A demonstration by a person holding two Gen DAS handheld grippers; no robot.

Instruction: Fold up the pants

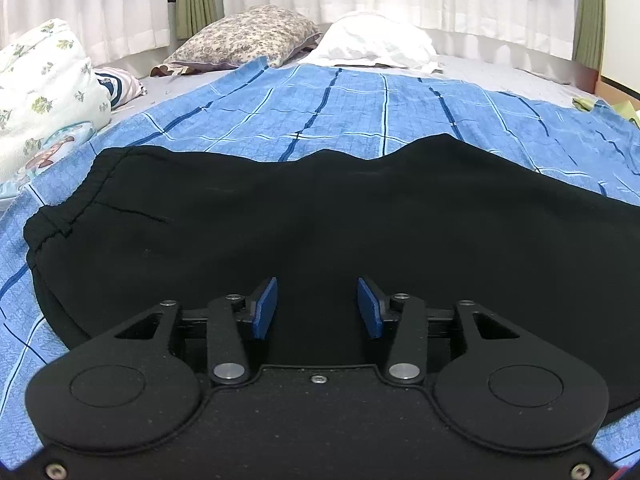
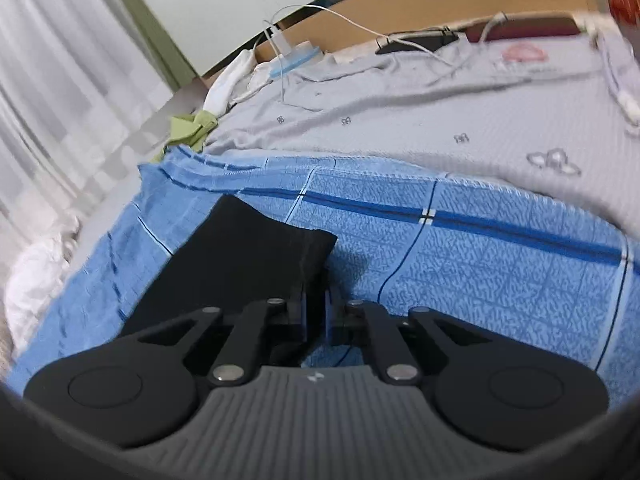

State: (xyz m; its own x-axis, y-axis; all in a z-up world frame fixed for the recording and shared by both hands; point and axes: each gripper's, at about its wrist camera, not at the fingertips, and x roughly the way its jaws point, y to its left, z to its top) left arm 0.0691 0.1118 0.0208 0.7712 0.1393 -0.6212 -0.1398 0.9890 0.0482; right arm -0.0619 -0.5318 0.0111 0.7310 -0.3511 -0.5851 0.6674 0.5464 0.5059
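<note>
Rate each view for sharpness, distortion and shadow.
Left wrist view: sharp, fisheye bows the blue blanket; black pants show little detail. Right wrist view: softer, edges smeared, horizon tilted, small shadow beside the pant leg.

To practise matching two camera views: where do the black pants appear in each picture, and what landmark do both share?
Left wrist view: black pants fill the middle, waistband at left.
Right wrist view: pants lie lower left, their leg end at centre.
Shared landmark: the blue checked blanket beneath them.
</note>
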